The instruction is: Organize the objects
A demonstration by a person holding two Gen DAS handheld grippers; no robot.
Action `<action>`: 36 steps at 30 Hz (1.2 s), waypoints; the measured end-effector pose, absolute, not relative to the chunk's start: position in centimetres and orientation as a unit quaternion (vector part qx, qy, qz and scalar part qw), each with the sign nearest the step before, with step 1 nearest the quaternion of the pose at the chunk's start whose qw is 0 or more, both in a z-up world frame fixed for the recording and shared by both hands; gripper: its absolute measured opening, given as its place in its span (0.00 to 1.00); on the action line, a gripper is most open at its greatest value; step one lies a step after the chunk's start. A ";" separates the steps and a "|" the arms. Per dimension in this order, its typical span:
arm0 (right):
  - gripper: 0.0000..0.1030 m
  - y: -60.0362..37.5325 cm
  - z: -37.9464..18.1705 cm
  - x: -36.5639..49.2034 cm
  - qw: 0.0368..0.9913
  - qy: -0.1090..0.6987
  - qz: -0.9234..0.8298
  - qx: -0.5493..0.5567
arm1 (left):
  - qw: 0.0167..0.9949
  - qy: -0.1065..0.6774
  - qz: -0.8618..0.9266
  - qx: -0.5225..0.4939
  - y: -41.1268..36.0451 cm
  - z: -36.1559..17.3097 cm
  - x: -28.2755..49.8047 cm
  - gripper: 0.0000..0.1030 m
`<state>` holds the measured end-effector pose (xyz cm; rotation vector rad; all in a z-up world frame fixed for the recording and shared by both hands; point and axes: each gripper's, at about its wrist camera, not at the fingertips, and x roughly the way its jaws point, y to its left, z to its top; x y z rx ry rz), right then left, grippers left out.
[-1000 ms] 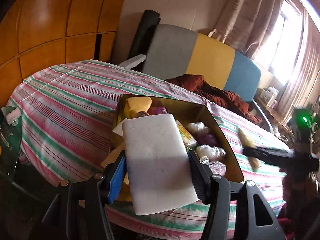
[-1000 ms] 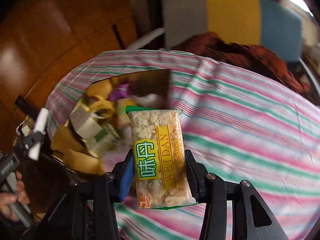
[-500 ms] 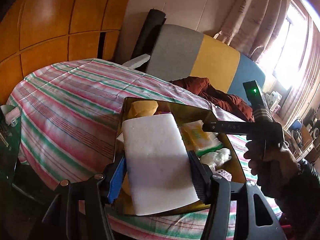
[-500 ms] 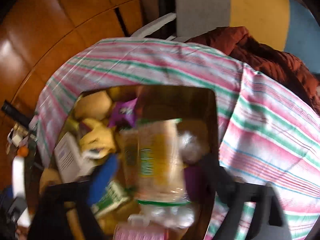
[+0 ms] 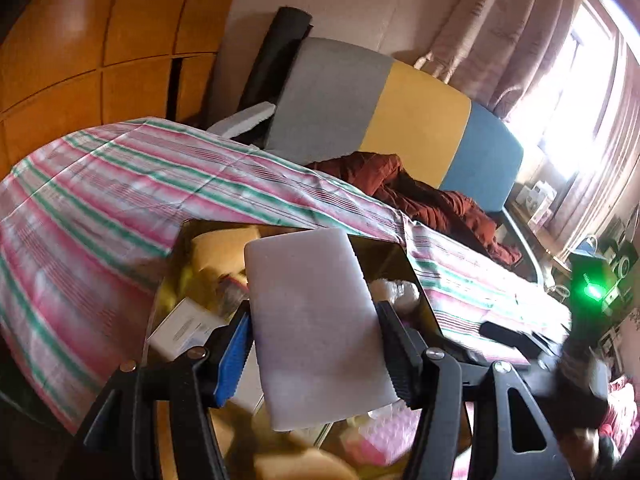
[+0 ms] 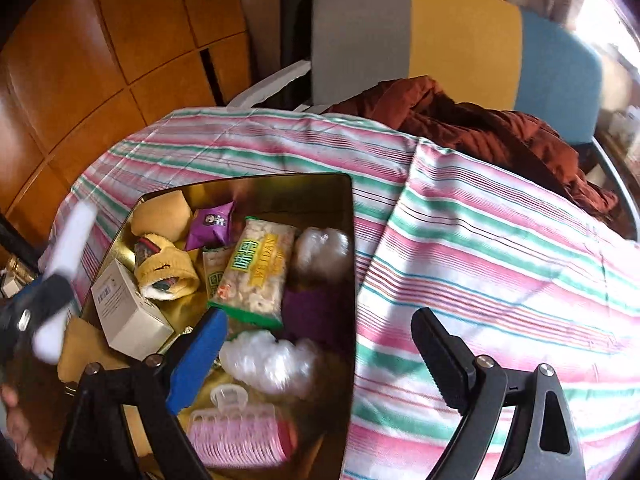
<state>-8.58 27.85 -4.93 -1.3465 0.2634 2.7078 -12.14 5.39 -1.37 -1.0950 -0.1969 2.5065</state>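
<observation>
So the snack packet (image 6: pixel 253 270) is lying in the gold tray (image 6: pixel 280 184) on the striped bedspread (image 6: pixel 500 248), label up and angled toward the tray's far right corner, partly overlapping a second green-edged packet on its left. Around it we've got a purple wrapper (image 6: pixel 211 224), a yellow sock (image 6: pixel 166 266), a white box (image 6: pixel 124 314), clear plastic bundles (image 6: pixel 268 362) and a pink hair roller (image 6: pixel 240 434) at the near end. What's under the packet on its right is just a dark purple patch, we can't tell what that is, and the near end of the tray is cut off by our own gripper frame. The tray's right rim runs straight along the bedspread, and to the right of it the cloth is open all the way to the rust-red blanket (image 6: pixel 480 128) by the headboard. Our right gripper (image 6: pixel 320 344) has just been opening and its jaws now stand wide apart with nothing between them, blue pad over the tray, black pad over the cloth. Our left gripper (image 5: pixel 314 336) is clamped on a white foam block (image 5: pixel 316 328), pads pressing both long sides, held above the tray; the block hides most of the tray in that view, and the stuff below it is a blur.
</observation>
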 end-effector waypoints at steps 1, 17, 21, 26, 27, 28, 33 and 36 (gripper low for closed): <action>0.94 27.9 -4.9 -8.2 0.054 0.091 0.890 -0.443 | 0.194 -0.068 0.896 -0.394 5.9 -1.5 -12.6 0.60; 0.94 27.2 -5.7 -5.9 0.051 0.083 0.891 -0.444 | 0.199 -0.069 0.878 -0.429 7.6 -4.2 -15.7 0.72; 0.95 27.0 -5.4 -5.2 0.050 0.080 0.893 -0.440 | 0.188 -0.049 0.892 -0.409 6.9 -3.2 -14.1 0.75; 0.96 26.1 -5.0 -4.5 0.057 0.064 0.899 -0.430 | 0.148 -0.021 0.910 -0.386 4.8 -2.2 -10.9 0.75; 0.97 25.9 -4.9 -4.3 0.060 0.060 0.901 -0.426 | 0.136 -0.012 0.916 -0.377 4.2 -1.9 -9.9 0.75; 0.99 25.5 -4.7 -3.9 0.065 0.054 0.904 -0.420 | 0.130 -0.009 0.919 -0.372 3.8 -1.7 -9.3 0.75; 1.00 24.1 -3.9 -2.0 0.081 0.039 0.913 -0.397 | 0.087 -0.009 0.932 -0.352 1.0 -1.2 -5.8 0.75; 1.00 23.5 -3.8 -0.9 0.088 0.032 0.915 -0.391 | 0.071 -0.006 0.934 -0.350 0.0 -1.3 -4.2 0.75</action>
